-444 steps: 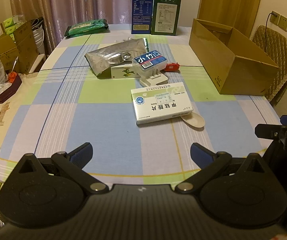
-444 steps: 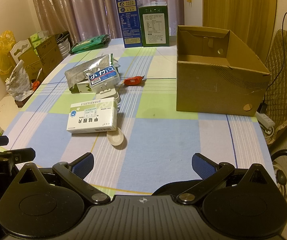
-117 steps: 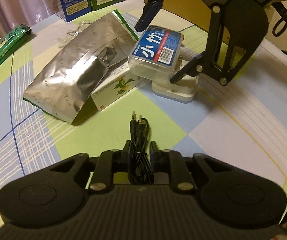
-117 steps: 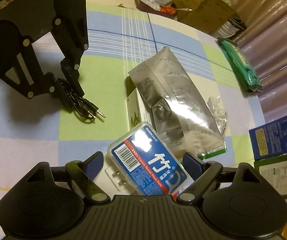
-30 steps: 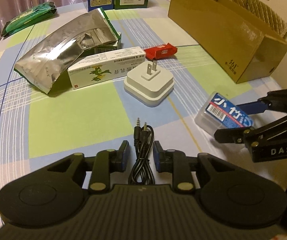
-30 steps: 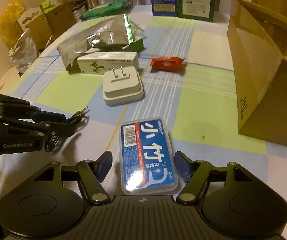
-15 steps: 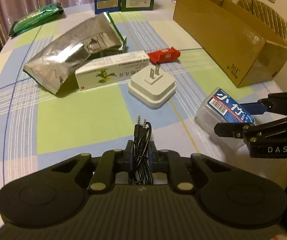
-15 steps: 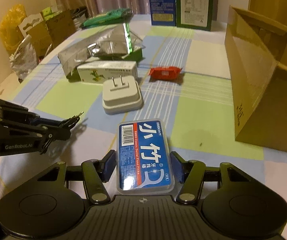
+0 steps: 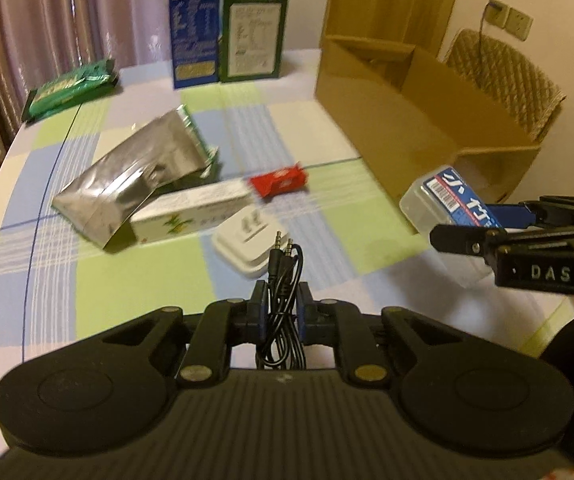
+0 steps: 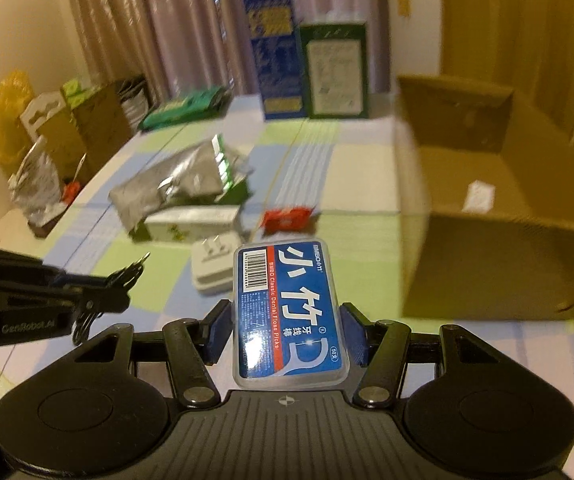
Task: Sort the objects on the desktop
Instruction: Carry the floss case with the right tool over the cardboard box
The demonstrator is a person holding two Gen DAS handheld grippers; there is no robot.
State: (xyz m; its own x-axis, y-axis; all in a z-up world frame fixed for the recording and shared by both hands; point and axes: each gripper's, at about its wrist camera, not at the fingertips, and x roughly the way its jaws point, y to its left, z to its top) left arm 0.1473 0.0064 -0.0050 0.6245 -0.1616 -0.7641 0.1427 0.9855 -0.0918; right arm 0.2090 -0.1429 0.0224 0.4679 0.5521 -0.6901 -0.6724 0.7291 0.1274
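My left gripper point(image 9: 281, 300) is shut on a coiled black audio cable point(image 9: 283, 280), held above the table. My right gripper point(image 10: 287, 320) is shut on a clear floss-pick box with a blue label point(image 10: 289, 308), lifted off the table; it also shows in the left wrist view point(image 9: 449, 200) in front of the open cardboard box point(image 9: 407, 120). On the checked tablecloth lie a white plug adapter point(image 9: 247, 248), a white-green carton point(image 9: 191, 216), a silver foil bag point(image 9: 139, 172) and a red packet point(image 9: 279, 182).
Two tall cartons, blue point(image 9: 195, 20) and green point(image 9: 253, 28), stand at the table's far edge. A green packet point(image 9: 71, 88) lies at the far left. A padded chair point(image 9: 503, 76) stands behind the cardboard box. Boxes and bags point(image 10: 47, 140) sit left of the table.
Both grippers have risen from the table with their loads. The floss-pick box has moved up and toward the cardboard box. The view is blurred by motion.
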